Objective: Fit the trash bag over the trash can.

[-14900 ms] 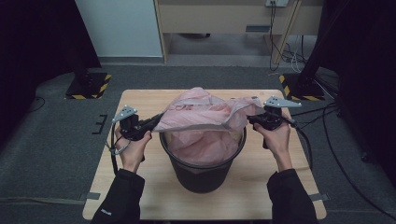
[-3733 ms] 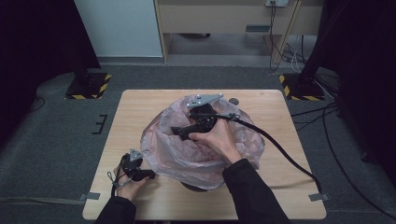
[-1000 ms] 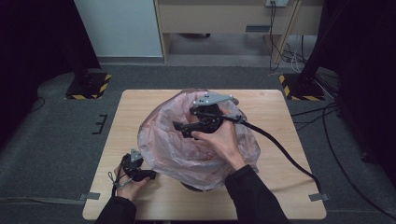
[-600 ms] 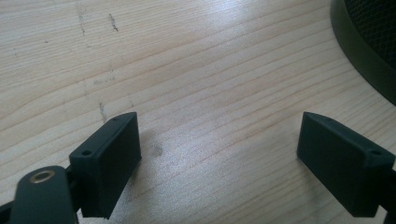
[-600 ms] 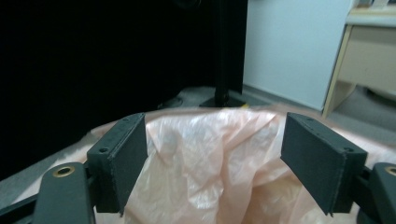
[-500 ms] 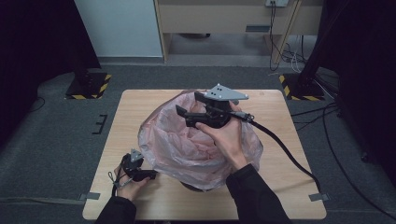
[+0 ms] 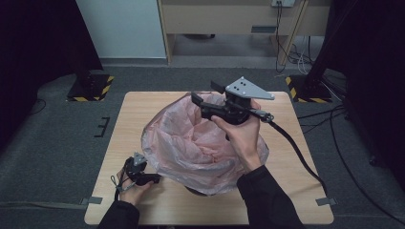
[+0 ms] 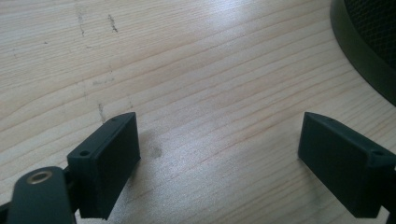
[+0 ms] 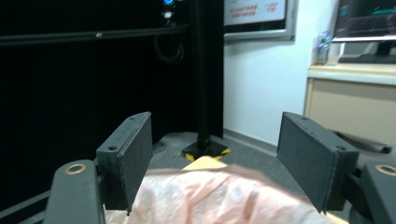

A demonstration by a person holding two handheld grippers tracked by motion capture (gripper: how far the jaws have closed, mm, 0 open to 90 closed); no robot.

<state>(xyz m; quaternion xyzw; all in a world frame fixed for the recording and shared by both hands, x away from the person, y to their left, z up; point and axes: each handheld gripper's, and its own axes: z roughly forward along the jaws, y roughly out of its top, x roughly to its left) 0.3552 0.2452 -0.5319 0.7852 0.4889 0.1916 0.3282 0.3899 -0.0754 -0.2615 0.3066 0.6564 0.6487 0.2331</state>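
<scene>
A wooden table (image 7: 157, 102) stands on grey carpet (image 7: 62, 138) near a cabinet (image 7: 229, 19).

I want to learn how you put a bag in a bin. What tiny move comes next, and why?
Probably lower the right hand-held gripper to the pink bag and pinch its loose top. Its jaws, just closing slightly, hang open above the bag with nothing between them, and the bag billows over the black bin.

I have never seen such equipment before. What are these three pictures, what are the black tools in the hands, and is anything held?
A person holds a two-jaw gripper in each hand. The high view looks down on a wooden table. On it stands a dark bin lined with a pink plastic bag. The other two pictures come from cameras riding on the grippers. The left gripper rests low over bare wood beside the bin, jaws open, holding nothing. The right gripper is raised above the bag, jaws apart, nothing between them.
</scene>
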